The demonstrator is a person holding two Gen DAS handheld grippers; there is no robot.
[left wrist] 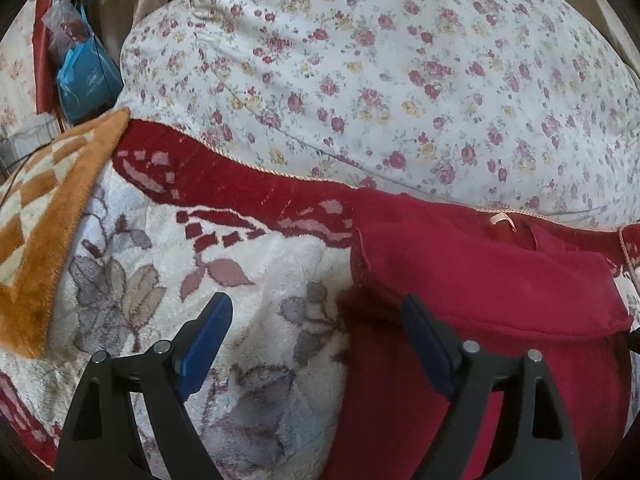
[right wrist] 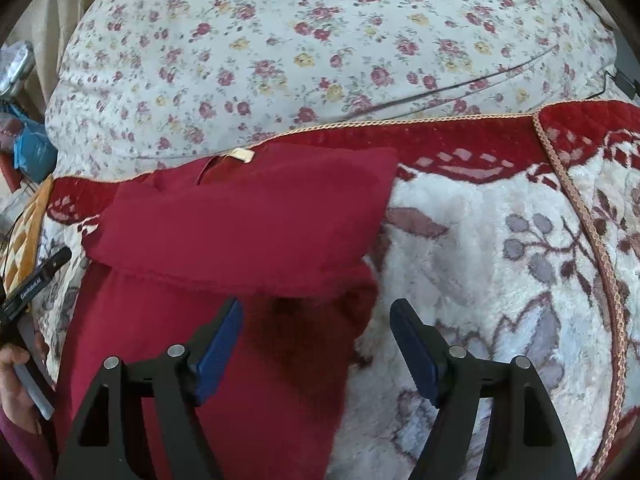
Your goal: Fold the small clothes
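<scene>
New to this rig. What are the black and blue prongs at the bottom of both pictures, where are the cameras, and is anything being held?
There is no robot arm here. A person carries a two-finger tool in each hand, and each tool has a wide-angle camera looking forward along its fingers. The black arms with blue pads are those fingers. One picture is from the left tool, the other from the right tool.

Both look down at a red garment, partly folded, with a small pale label at its far edge. It lies on a fluffy white and red blanket with a leaf pattern. Behind it is a floral cover; an orange checked cloth lies at the left.

Both tools are open and hold nothing. Each straddles a side edge of the garment, pads not pressing on it. The person's hand on the left tool shows in the right tool's view.
</scene>
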